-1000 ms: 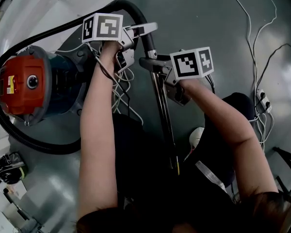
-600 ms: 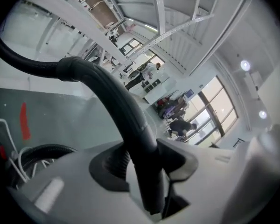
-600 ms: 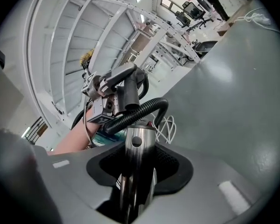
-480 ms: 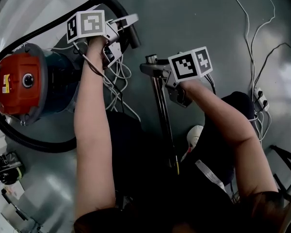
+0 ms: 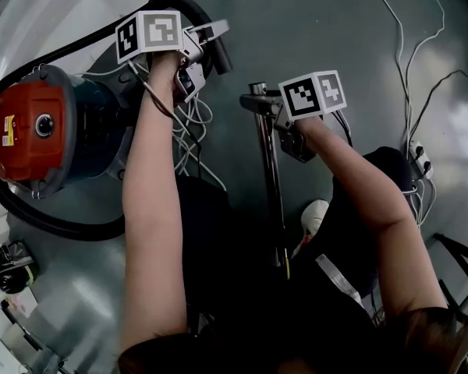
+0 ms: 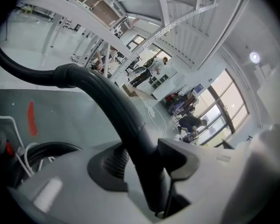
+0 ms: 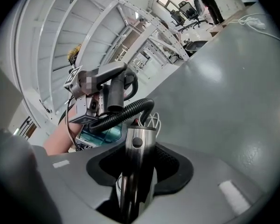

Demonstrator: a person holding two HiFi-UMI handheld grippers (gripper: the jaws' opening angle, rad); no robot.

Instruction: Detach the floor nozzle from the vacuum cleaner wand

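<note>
The black curved hose handle (image 5: 218, 51) is apart from the steel wand (image 5: 273, 178). My left gripper (image 5: 209, 40) is shut on that handle; its jaws have just been opening slightly with the handle (image 6: 130, 125) still between them. My right gripper (image 5: 263, 104) is shut on the wand just below its open top end (image 7: 140, 141). In the right gripper view the left gripper (image 7: 99, 84) and the handle (image 7: 115, 96) hang beyond the wand tip. The wand's lower end is hidden by the person's dark clothing. No floor nozzle is in view.
The red and blue vacuum body (image 5: 33, 127) stands at the left, its black ribbed hose (image 5: 62, 226) looping round it. White cables (image 5: 189, 131) lie under the left arm. More cords and a power strip (image 5: 421, 159) lie on the grey floor at right.
The hose handle has come off the wand's top. My left gripper carried it away to the left and up in the picture. The right gripper sank slightly with the wand.
</note>
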